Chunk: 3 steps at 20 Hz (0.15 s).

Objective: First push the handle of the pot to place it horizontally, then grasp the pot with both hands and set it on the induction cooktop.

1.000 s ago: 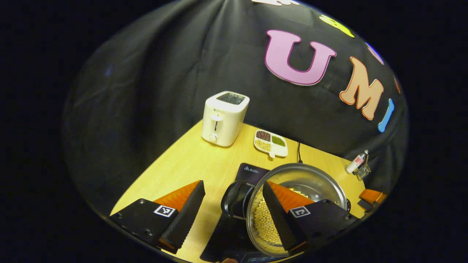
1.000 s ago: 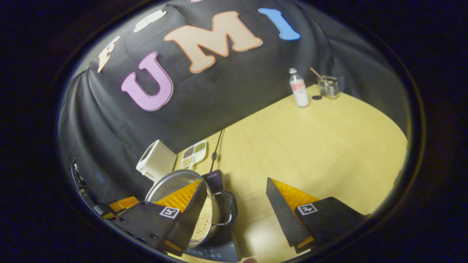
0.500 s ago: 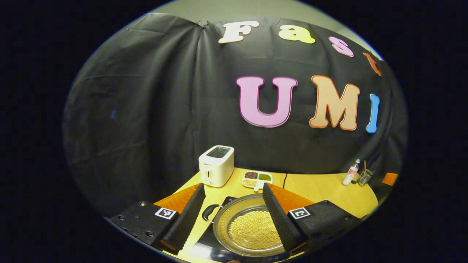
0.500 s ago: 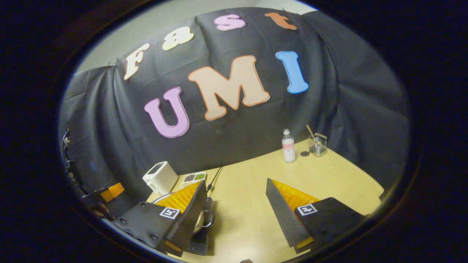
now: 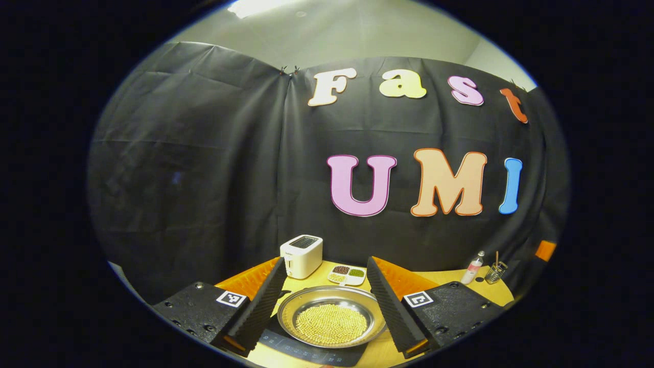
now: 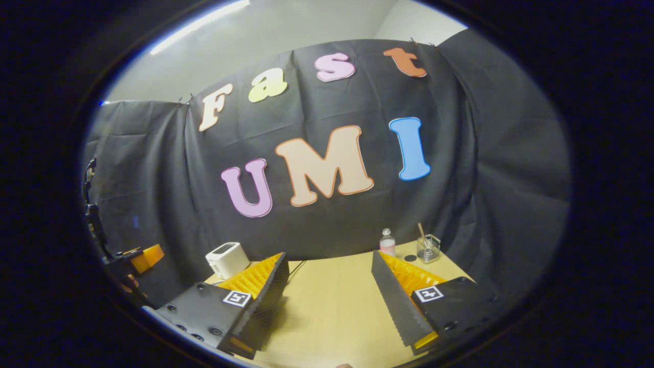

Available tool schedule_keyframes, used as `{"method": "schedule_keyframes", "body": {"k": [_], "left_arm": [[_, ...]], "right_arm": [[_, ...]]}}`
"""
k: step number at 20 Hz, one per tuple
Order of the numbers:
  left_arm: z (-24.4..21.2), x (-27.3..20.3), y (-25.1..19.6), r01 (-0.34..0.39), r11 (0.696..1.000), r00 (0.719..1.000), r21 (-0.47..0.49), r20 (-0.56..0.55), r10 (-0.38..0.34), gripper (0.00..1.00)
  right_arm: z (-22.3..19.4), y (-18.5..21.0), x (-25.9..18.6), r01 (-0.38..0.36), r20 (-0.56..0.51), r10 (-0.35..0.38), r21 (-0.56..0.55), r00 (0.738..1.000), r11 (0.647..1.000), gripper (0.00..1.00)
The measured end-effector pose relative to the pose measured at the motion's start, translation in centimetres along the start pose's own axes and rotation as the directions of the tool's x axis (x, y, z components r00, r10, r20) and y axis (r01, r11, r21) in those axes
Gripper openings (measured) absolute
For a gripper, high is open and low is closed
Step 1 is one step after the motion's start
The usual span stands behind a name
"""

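Round steel pot (image 5: 331, 317) of yellow beans sits on the flat black induction cooktop (image 5: 311, 350), on the yellow wooden table (image 6: 332, 306). Left hand-held gripper (image 5: 323, 296) hangs spread above it, touching nothing. Right hand-held gripper (image 6: 329, 294) is spread over bare table.

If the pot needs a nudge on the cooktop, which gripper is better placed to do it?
Left, probably. In the left gripper view the left gripper is open, and the pot on the induction cooktop lies straight ahead between its fingers. The right gripper, also open, faces the table.
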<state>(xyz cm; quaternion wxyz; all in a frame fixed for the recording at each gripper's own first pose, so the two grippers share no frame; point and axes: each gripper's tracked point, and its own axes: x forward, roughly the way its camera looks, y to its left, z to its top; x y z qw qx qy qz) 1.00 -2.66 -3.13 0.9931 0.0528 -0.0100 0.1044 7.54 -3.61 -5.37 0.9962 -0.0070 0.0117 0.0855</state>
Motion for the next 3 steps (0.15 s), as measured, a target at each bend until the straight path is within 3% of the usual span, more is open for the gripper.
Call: {"method": "schedule_keyframes", "body": {"k": [1, 2, 3], "left_arm": [[-0.1, -0.7, -0.8, 0.007, 1.0, 1.0, 0.0, -0.003, -0.007, 0.92], [-0.4, -1.3, -1.5, 0.017, 1.0, 1.0, 0.001, -0.012, -0.017, 0.93], [-0.8, -1.8, -2.1, 0.027, 1.0, 0.999, 0.005, -0.027, -0.027, 0.93]], "right_arm": [[0.5, -0.5, -0.5, 0.002, 0.011, -0.002, -0.004, 1.0, 1.0, 0.91], [1.0, -1.4, -0.9, 0.008, 0.021, -0.007, -0.009, 1.0, 1.0, 0.99], [1.3, -2.0, -1.4, 0.015, 0.028, -0.014, -0.016, 0.999, 1.0, 0.91]]}}
